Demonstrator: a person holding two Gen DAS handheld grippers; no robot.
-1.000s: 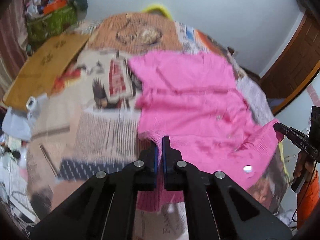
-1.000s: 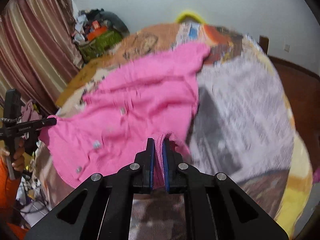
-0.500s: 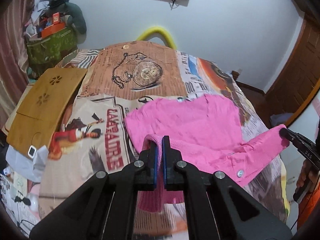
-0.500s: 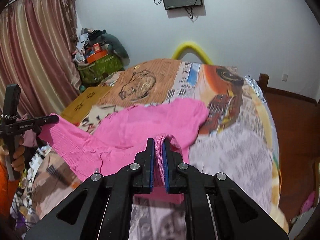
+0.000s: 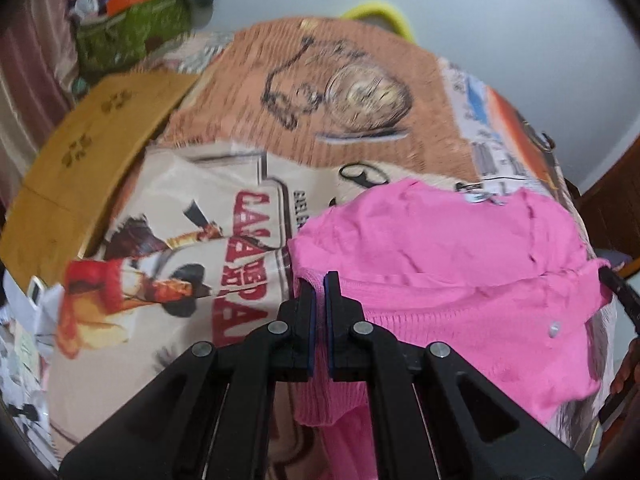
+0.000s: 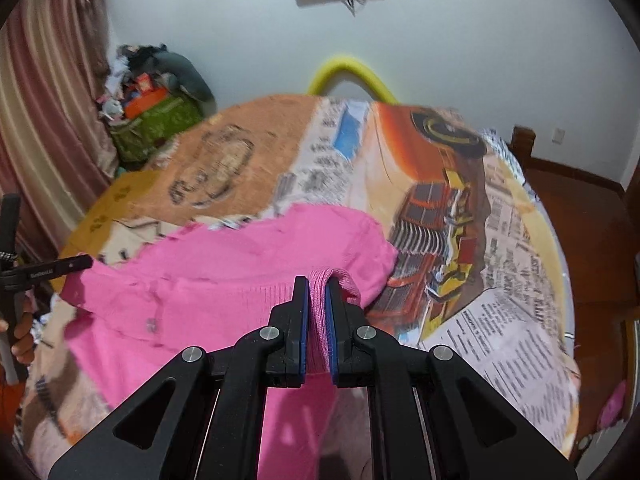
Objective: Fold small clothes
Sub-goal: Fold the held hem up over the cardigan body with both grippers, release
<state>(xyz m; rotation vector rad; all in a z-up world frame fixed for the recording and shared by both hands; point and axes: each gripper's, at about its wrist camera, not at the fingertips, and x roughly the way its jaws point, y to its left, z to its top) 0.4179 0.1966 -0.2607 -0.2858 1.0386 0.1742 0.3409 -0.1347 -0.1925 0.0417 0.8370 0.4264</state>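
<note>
I see a bright pink sweater (image 5: 452,256) with a ribbed hem and pale buttons. My claws (image 5: 319,284) are black with blue pads. The bedspread (image 5: 248,128) is a collage print: orange-brown pocket watch, red lettering, newsprint, an orange truck (image 6: 444,184).

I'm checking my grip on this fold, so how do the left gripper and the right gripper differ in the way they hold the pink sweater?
The left gripper pinches the pink sweater at its left edge; the right gripper pinches the right edge. More ribbed fabric bunches between the right gripper's fingers; only a thin fold shows in the left. Both are shut on the ribbed hem.
</note>
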